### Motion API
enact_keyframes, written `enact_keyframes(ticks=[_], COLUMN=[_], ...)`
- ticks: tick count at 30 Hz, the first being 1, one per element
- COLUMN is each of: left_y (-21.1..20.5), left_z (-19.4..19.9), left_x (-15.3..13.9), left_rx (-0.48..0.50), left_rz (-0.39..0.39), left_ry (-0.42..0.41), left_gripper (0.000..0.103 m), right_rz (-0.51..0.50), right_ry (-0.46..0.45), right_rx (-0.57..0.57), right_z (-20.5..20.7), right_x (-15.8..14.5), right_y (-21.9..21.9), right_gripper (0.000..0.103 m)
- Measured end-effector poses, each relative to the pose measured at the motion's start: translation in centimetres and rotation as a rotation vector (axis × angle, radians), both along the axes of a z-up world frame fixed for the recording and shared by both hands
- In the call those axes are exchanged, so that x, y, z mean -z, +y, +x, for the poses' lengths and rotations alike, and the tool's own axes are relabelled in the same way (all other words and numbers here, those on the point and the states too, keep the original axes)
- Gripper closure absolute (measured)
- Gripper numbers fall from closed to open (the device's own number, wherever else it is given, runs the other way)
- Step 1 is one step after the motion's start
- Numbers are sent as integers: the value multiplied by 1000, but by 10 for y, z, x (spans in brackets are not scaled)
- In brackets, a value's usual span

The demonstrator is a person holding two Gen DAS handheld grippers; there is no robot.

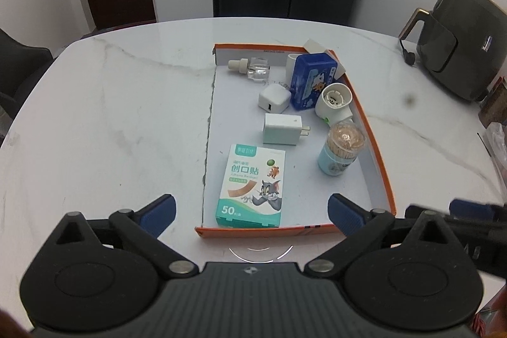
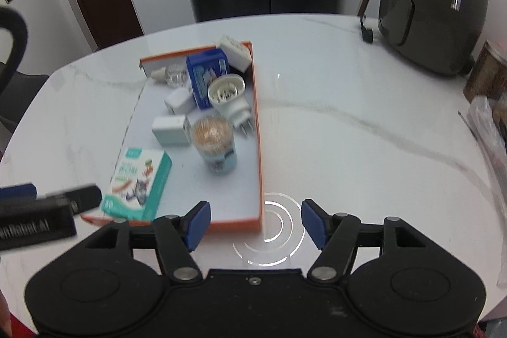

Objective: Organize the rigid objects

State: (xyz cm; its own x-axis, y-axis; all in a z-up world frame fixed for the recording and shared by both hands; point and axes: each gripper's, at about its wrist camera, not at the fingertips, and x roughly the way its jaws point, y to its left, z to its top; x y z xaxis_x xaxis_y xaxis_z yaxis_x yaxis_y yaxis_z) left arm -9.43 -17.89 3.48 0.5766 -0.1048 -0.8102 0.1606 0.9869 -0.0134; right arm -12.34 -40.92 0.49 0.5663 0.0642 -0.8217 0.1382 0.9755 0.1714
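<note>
Counter [image 1: 126,103]: glossy white marble-look surface, grey veining, ring light reflected. Tray [image 1: 378,157]: cardboard, orange edges, matt pale lining. Plaster box [image 1: 252,186]: printed paperboard, slight sheen. Dropper bottle [image 1: 256,69]: clear glass noted. Chargers [image 1: 281,129]: smooth white plastic. Toothpick jar [image 1: 340,149]: clear plastic lid. Hand-held gripper pads [image 1: 158,214]: ribbed blue, matt black frame.

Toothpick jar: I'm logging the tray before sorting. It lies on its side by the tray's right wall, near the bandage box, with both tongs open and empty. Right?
Not quite. The toothpick jar stands upright, as the left wrist view shows. The rest holds: it is by the tray's right wall, near the bandage box, and both the left tongs and right tongs are open and empty.
</note>
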Motion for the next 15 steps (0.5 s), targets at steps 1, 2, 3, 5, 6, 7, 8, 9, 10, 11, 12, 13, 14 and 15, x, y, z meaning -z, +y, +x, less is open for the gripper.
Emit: enact_keyframes(ticks=[1, 2, 3, 5, 6, 7, 8, 9, 10, 11, 12, 13, 14, 15], left_y=[-1, -2, -3, -6, -7, -8, -9, -9, -10, -10, -10, -11, -11, -11], left_z=[-2, -3, -5, -9, -10, -11, -12, -13, -14, -14, -15, -16, -16, -17], left_x=[1, 1, 2, 3, 3, 3, 3, 3, 2, 2, 2, 2, 2, 2], left_rx=[-1, -1, 3, 7, 8, 12, 13, 13, 15, 15, 13, 14, 16, 15], left_rz=[3, 8, 10, 17, 19, 19, 19, 23, 22, 22, 24, 25, 24, 24], left_ry=[3, 6, 7, 7, 6, 7, 8, 6, 6, 6, 3, 4, 6, 6], left_gripper=[0, 0, 0, 0, 0, 0, 0, 0, 0, 0, 0, 0, 0, 0], right_rz=[2, 2, 1, 6, 8, 10, 13, 13, 12, 12, 12, 13, 12, 11], right_ry=[6, 9, 13, 19, 22, 24, 25, 24, 23, 20, 19, 18, 18, 18], right_rx=[-3, -6, -7, -13, -13, -13, -17, -20, -22, -23, -22, -21, -21, -21], right_z=[-3, -5, -8, -11, -12, -13, -13, -14, -15, -15, -16, -16, -16, -17], right_x=[2, 3, 4, 5, 6, 6, 6, 6, 5, 5, 4, 4, 4, 4], right_y=[1, 1, 2, 2, 2, 2, 2, 3, 3, 3, 3, 3, 3, 3], right_gripper=[26, 26, 26, 26, 26, 26, 26, 26, 26, 26, 25, 25, 25, 25])
